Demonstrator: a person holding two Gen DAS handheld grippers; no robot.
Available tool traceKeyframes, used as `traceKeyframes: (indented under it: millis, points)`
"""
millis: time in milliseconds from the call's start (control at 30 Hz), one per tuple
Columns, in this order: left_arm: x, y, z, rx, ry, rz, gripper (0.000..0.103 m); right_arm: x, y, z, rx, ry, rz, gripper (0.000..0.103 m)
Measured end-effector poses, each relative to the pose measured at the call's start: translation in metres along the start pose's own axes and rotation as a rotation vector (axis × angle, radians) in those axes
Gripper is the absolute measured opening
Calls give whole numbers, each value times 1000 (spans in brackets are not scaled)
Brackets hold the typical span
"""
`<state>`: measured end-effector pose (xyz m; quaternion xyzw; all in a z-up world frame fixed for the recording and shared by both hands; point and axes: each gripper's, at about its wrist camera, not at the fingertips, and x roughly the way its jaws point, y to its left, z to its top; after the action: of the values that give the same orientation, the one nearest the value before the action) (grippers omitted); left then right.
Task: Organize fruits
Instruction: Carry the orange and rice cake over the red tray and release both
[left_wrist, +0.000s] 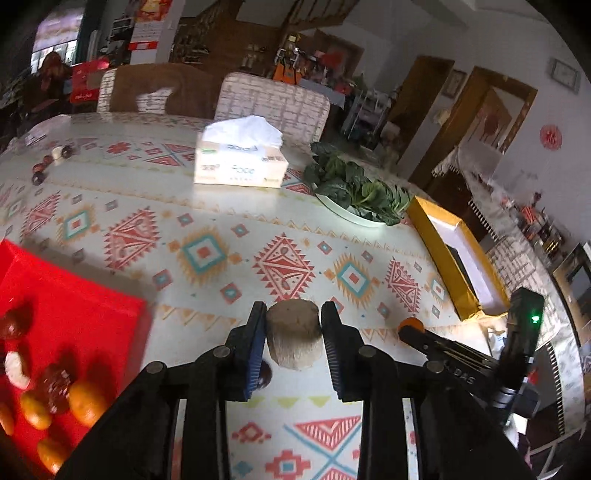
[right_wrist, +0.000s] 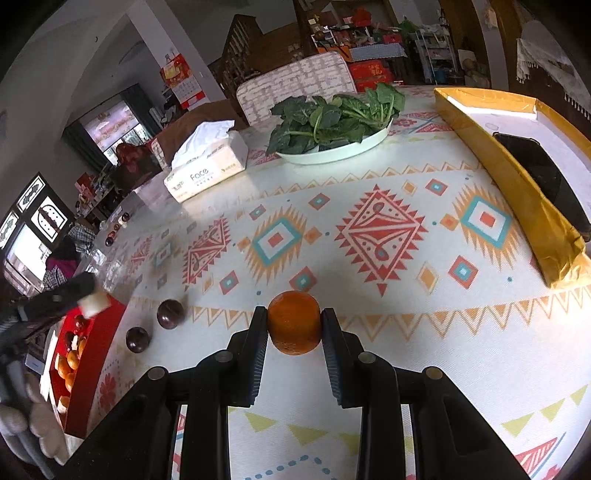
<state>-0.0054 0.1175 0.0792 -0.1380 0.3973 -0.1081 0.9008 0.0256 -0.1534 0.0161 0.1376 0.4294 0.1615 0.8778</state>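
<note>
Two grippers, both loaded. My left gripper (left_wrist: 293, 334) is closed on a pale cylindrical chunk (left_wrist: 293, 334): flat matte top, fibrous streaked sides, beige-white; what fruit it is I cannot tell. The ribbed blue pads (left_wrist: 255, 354) press its two sides, and it hangs above the tablecloth (left_wrist: 229, 206). A dark round fruit (left_wrist: 265, 373) shows just behind the left pad, mostly hidden.

My right gripper (right_wrist: 294, 323) is clamped on a small orange (right_wrist: 294, 322), dimpled glossy skin, squeezed slightly flat-sided between the pads, held over the cloth. In the left wrist view the same orange (left_wrist: 410, 324) peeks past the other tool's black fingers.

Red tray (left_wrist: 74, 306), smooth and flat, sits to my left; it holds several small oranges (left_wrist: 86, 402), dark wrinkled fruits (left_wrist: 55, 384) and a pale wedge-like piece (left_wrist: 16, 369), all blurred. Two dark, shiny plums (right_wrist: 170, 313) lie on the cloth beside the tray, apart from each other.

Cloth: glossy, printed with red, teal and orange diamonds. Further back: soft-pack tissue box (right_wrist: 208, 166), oval white dish (right_wrist: 334, 153) of crinkled dark greens (right_wrist: 332, 118), shallow yellow cardboard box (right_wrist: 517, 181) with white lining.
</note>
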Motion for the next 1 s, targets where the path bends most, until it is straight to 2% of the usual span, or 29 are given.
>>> traceKeyframes:
  millis: [100,233,433,500,667,1000]
  points:
    - [-15,12,-6,-35,-18,-7,29,0,4,-3,-20,-2,-10,32]
    - [-52,43,-25,-105,-90,26,29,-1,13,-6,-53,-15,-19,32]
    - [-103,103,-50,-194,-174,146,29,4,44,-16,-144,2,-39,32]
    - [-117,124,-55,-216,-193,193,29,4,58,-19,-160,12,-20,32]
    - [-131,164,-66,-279,-205,238,29,4,118,-23,-233,28,64,32]
    - [-131,193,-85,-280,-175,267,29,34,247,-33,-439,86,172,32]
